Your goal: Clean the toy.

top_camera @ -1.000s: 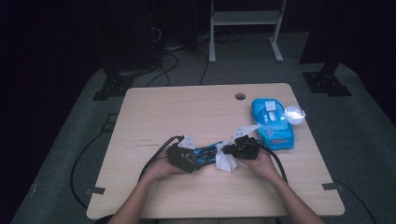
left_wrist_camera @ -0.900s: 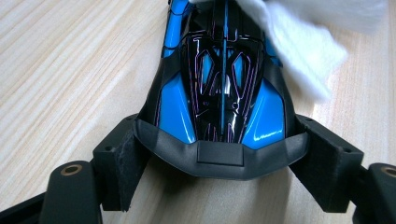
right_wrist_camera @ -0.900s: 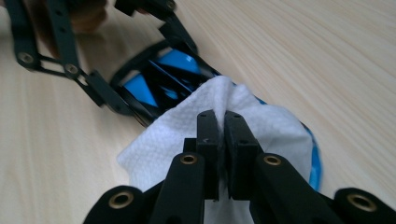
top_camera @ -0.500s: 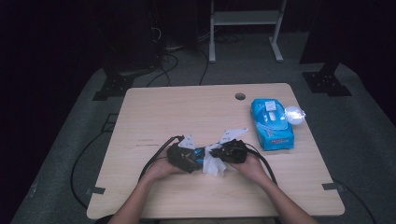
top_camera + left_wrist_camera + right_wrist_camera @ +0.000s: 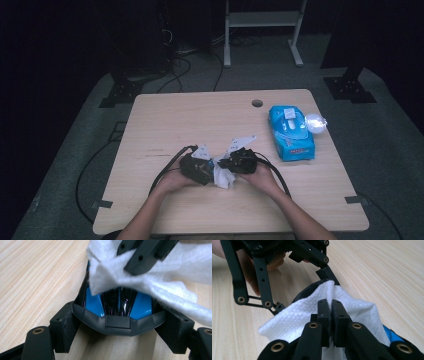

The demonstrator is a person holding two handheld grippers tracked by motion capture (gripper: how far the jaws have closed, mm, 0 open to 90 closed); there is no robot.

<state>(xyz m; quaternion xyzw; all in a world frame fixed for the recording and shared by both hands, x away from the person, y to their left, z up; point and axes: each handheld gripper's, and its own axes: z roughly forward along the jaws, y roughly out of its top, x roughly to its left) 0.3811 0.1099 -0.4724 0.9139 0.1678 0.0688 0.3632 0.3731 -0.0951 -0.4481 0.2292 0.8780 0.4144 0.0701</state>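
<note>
Above blue toy (image 5: 117,303), wipe-gripping right tool (image 5: 329,307)

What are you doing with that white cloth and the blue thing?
A person at the wooden table holds a gripper in each hand. The left gripper clamps a shiny blue and black object. The right gripper is shut on a white wipe, pressing it over that object, likely wiping it. A blue wipes pack lies nearby.

The white wipe (image 5: 160,277) drapes over most of the blue-and-black object (image 5: 117,306), hiding its far end, and the picture's edge cuts the wipe off; from above, near the table's (image 5: 165,120) front edge, the object is too small to identify
</note>
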